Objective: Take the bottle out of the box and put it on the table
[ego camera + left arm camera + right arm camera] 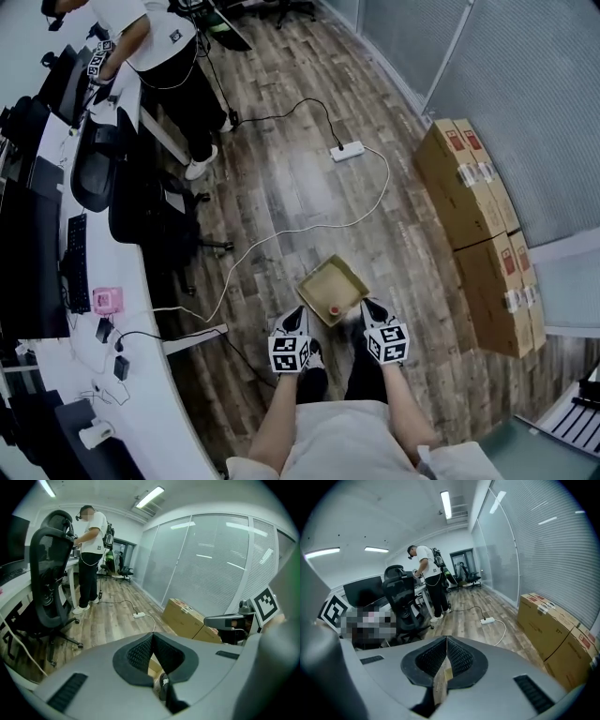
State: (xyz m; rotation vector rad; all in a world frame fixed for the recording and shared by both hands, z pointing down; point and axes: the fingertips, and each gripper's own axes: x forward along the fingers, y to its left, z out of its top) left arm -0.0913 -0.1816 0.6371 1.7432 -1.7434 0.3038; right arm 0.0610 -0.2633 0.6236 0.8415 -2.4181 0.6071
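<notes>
An open cardboard box sits on the wooden floor just ahead of the person's feet. Inside it, near the closest corner, lies the bottle, of which I mainly see a red cap. My left gripper hovers at the box's near left side, its jaws shut and empty. My right gripper is beside the box's near right corner, also shut with nothing held. In the left gripper view the pads of the left gripper meet, with cardboard showing below them. The right gripper looks the same in its own view.
A white desk with keyboard and monitors runs along the left, with office chairs beside it. Another person stands at its far end. A power strip and white cable lie on the floor. Stacked cartons line the right wall.
</notes>
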